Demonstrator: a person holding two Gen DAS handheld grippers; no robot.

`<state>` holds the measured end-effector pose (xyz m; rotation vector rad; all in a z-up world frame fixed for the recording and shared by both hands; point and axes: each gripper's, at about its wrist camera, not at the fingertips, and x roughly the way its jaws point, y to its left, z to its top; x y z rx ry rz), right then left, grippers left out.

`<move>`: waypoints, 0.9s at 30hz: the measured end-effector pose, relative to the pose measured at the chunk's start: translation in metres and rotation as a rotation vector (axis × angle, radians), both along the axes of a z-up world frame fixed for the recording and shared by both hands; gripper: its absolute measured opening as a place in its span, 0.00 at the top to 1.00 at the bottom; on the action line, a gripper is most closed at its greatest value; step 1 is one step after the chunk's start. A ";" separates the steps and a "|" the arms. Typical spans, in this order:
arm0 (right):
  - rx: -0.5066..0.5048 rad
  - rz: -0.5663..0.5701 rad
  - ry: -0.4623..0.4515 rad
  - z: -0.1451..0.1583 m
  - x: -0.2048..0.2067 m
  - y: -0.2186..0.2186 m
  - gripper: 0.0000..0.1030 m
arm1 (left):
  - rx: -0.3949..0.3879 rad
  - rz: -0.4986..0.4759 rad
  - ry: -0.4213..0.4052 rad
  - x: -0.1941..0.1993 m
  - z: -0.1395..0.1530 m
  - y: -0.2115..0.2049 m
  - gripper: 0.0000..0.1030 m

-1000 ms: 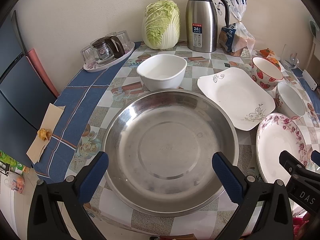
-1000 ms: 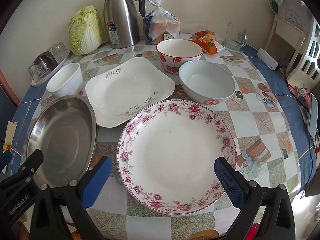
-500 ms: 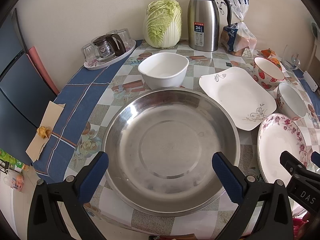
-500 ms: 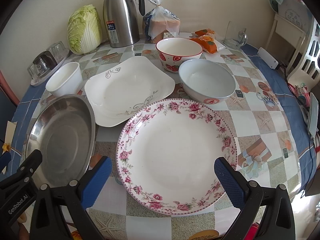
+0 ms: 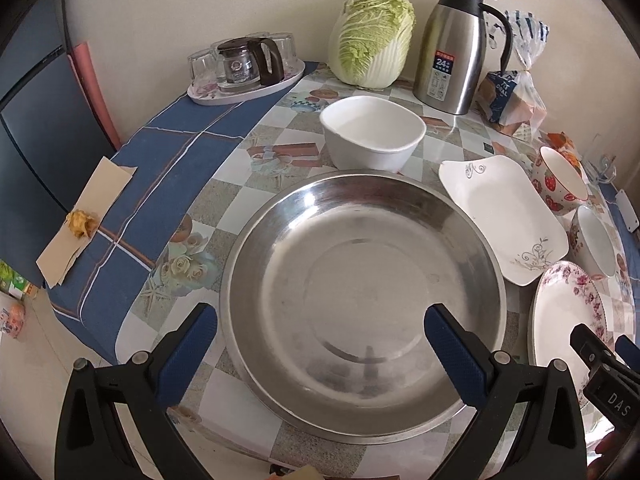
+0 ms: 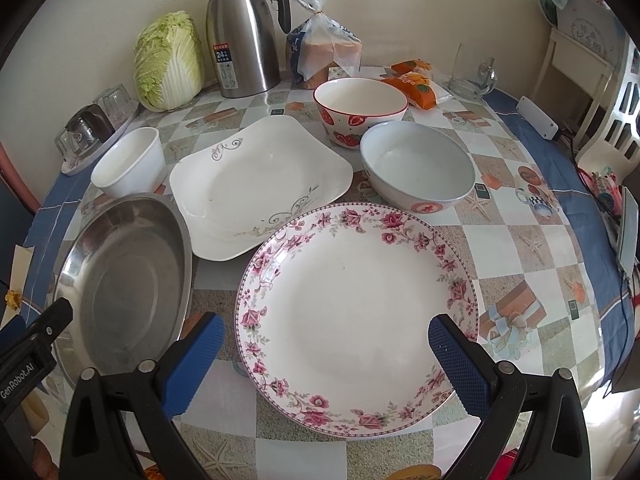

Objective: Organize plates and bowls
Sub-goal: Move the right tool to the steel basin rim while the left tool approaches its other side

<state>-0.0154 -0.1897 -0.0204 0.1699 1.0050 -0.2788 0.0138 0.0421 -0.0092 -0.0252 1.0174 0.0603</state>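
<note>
A large steel plate (image 5: 360, 300) lies at the table's near left, also in the right wrist view (image 6: 124, 280). My left gripper (image 5: 320, 332) is open and empty over its near rim. A round rose-pattern plate (image 6: 352, 304) lies to its right; my right gripper (image 6: 326, 340) is open and empty over its near part. Behind stand a square white plate (image 6: 256, 184), a white square bowl (image 5: 372, 132), a strawberry bowl (image 6: 360, 108) and a pale grey bowl (image 6: 418, 168).
Along the back wall stand a cabbage (image 5: 372, 40), a steel thermos jug (image 5: 456, 48), a bagged loaf (image 6: 324, 52) and a tray of glasses with a small pot (image 5: 244, 68). Orange snack packs (image 6: 412, 84) lie at the back right. The table edge curves away at left.
The left wrist view has shifted: the table contents now sit further right and lower in it, showing more of the table's left edge. The right view has hardly changed. Nothing was grasped.
</note>
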 end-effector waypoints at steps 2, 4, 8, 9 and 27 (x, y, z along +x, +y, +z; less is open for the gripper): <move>-0.011 0.009 -0.005 0.000 0.003 0.004 0.00 | -0.024 0.027 0.004 0.002 -0.003 0.011 0.00; -0.013 0.025 -0.016 0.001 0.007 0.008 0.00 | -0.049 0.053 0.003 0.003 -0.004 0.024 0.00; -0.001 0.067 -0.054 0.004 0.016 0.019 0.00 | -0.099 0.112 -0.011 0.005 -0.006 0.054 0.00; 0.011 0.085 -0.062 0.004 0.019 0.022 0.00 | -0.115 0.134 -0.015 0.005 -0.007 0.063 0.00; 0.187 0.323 -0.120 -0.002 0.050 0.070 0.00 | -0.274 0.234 -0.097 0.006 -0.029 0.130 0.00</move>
